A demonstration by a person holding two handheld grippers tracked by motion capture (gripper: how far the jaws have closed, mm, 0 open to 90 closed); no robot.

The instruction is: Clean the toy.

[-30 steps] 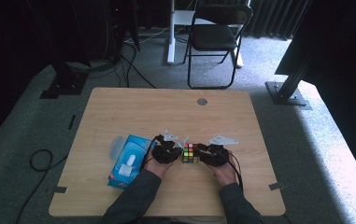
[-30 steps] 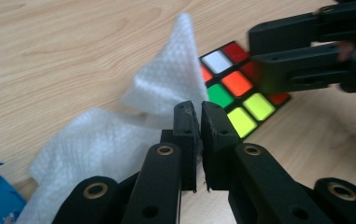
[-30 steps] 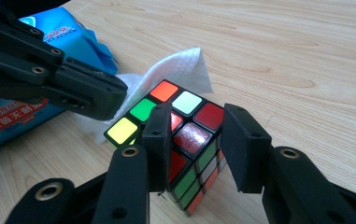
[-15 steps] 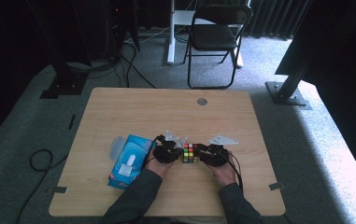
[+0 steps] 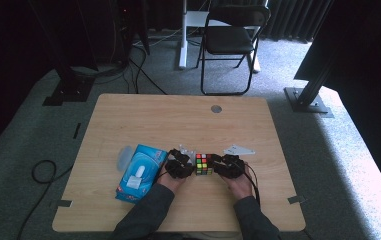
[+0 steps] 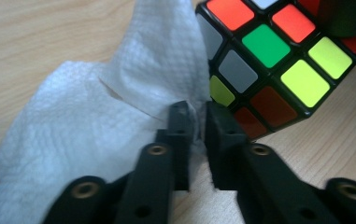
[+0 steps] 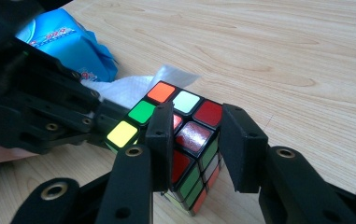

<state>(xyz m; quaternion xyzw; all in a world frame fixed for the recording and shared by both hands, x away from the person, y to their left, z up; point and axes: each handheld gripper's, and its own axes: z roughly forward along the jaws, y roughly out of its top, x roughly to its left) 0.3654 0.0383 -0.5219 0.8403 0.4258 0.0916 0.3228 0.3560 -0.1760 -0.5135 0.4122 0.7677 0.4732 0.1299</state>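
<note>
Overhead, your left gripper (image 5: 180,164) and right gripper (image 5: 226,165) met at the cube (image 5: 204,164), which sat between them near the table's (image 5: 178,115) near edge, with a blue tissue pack (image 5: 140,172) lying left of them. Along your left gripper (image 6: 196,116), the jaws, having just eased apart, pinched a white tissue (image 6: 96,116), the cube (image 6: 269,60) touching on the right. Along your right gripper (image 7: 196,135), the jaws clamped the cube's (image 7: 175,135) near corner.
</note>
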